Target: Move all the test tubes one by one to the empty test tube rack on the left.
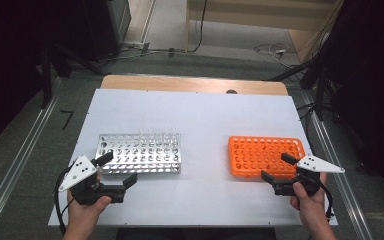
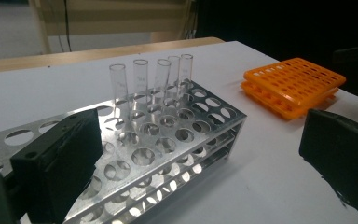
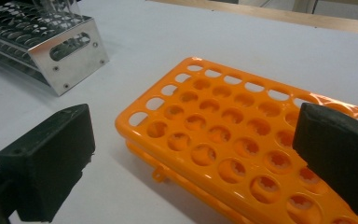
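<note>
Metal rack (image 1: 140, 154) long axis left-right (tubes (image 2: 140, 84) upright); both hand-held grippers open, empty.

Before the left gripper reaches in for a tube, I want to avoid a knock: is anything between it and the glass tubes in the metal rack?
Nothing separate. The left gripper is open at the near side of the metal rack; the glass tubes stand in its far rows, so only empty holes lie between.

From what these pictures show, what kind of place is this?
Probably a laboratory-style recording bench: a metal test tube rack with clear glass tubes, an orange plastic rack, and a white table with cables on the floor behind.
</note>
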Action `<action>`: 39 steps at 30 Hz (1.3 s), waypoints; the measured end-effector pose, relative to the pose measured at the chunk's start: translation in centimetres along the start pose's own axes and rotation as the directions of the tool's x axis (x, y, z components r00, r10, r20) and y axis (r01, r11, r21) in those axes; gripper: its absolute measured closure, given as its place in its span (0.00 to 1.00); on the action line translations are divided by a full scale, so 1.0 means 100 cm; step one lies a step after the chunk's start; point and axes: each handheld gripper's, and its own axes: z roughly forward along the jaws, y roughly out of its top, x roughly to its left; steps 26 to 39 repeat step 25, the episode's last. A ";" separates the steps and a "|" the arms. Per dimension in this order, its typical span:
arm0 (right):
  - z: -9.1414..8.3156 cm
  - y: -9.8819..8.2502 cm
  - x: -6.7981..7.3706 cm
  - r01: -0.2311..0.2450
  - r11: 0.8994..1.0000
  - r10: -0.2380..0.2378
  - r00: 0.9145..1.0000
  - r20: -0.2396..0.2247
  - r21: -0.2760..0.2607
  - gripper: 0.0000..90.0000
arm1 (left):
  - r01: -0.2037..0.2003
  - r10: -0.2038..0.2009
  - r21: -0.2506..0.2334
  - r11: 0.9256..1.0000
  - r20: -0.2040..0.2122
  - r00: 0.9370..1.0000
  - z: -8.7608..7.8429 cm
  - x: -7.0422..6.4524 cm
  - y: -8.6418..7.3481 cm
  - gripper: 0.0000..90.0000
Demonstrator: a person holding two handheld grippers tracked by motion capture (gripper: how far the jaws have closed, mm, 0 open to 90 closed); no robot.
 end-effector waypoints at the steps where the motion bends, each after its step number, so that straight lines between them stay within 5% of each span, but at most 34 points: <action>1: -0.001 -0.001 -0.002 0.001 1.000 -0.001 1.000 0.003 -0.003 0.00 | -0.004 0.004 -0.005 1.000 -0.004 1.000 -0.002 0.001 -0.001 0.00; 16: -0.010 -0.010 -0.028 -0.034 0.999 0.034 0.998 0.049 -0.015 0.00 | 0.023 -0.023 -0.020 1.000 -0.030 0.999 -0.012 0.030 -0.014 0.00; 39: -0.012 -0.010 -0.027 -0.024 1.000 0.024 0.999 0.049 -0.009 0.00 | 0.029 -0.029 -0.020 0.999 -0.021 0.999 -0.006 0.026 -0.011 0.00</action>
